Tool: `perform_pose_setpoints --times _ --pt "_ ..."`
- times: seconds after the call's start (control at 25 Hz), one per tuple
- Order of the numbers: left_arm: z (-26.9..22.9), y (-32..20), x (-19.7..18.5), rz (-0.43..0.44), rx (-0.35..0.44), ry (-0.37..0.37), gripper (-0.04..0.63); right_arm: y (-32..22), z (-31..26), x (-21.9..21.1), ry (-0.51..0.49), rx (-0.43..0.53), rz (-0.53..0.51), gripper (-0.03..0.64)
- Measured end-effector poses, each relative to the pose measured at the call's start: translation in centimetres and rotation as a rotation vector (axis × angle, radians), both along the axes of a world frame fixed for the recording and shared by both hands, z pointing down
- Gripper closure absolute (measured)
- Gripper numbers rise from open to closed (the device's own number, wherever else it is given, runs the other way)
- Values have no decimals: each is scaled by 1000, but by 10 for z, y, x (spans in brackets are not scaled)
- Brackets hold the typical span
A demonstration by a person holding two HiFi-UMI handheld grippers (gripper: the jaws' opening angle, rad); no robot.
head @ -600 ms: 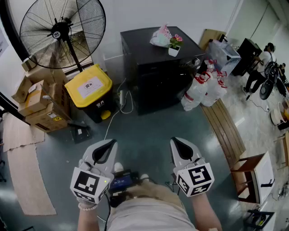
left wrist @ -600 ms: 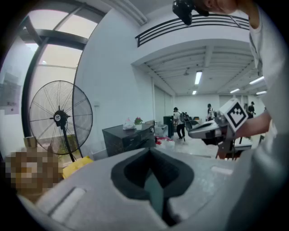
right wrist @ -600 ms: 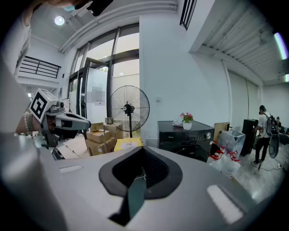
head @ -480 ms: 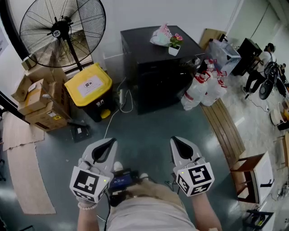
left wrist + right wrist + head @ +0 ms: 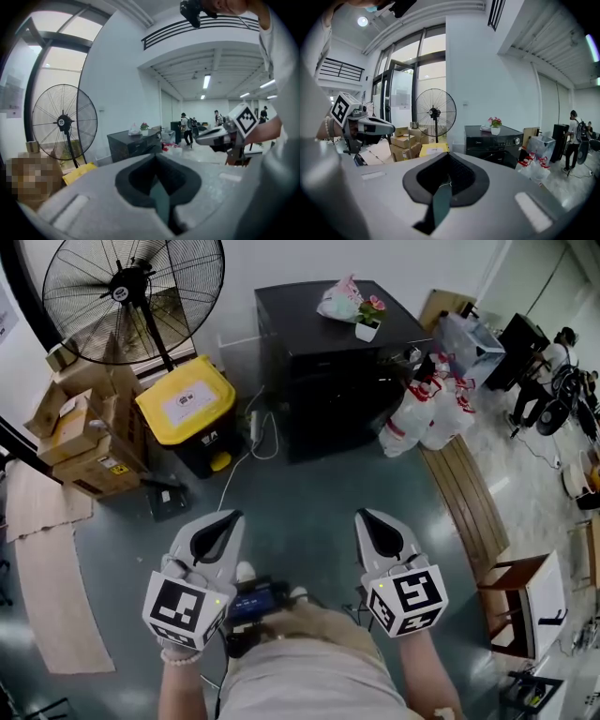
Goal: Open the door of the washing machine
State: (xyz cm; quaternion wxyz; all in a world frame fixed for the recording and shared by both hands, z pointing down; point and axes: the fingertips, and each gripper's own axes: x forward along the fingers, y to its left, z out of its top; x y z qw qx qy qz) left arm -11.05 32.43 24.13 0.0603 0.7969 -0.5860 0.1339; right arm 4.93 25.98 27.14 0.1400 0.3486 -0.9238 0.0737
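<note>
Approach | left gripper (image 5: 223,518) and right gripper (image 5: 368,517) jaws were pressed together, empty | washer (image 5: 328,352) stood well off; spreading was advised on arrival.

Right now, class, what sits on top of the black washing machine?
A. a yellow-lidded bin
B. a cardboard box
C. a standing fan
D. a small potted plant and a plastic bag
D: the head view shows a potted plant with pink flowers beside a plastic bag on top of the washing machine; the yellow-lidded bin stands on the floor beside it.
</note>
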Motion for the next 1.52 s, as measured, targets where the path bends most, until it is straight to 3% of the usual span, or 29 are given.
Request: perform_pose_setpoints --times 0.36,0.4,0.6,0.92,1.52 --pt "-2 4 0 -21 12 49 598 3 4 3 3 -20 33 609" --pt "-2 3 1 -18 9 51 555 2 4 4 -4 -25 39 609" --pt "0 3 7 -5 3 50 514 3 2 6 -27 -20 32 503" --pt "-5 2 16 -22 23 49 509 6 3 14 -17 10 -4 503" --pt "5 -35 22 41 16 56 502 -19 12 24 -5 -6 75 503"
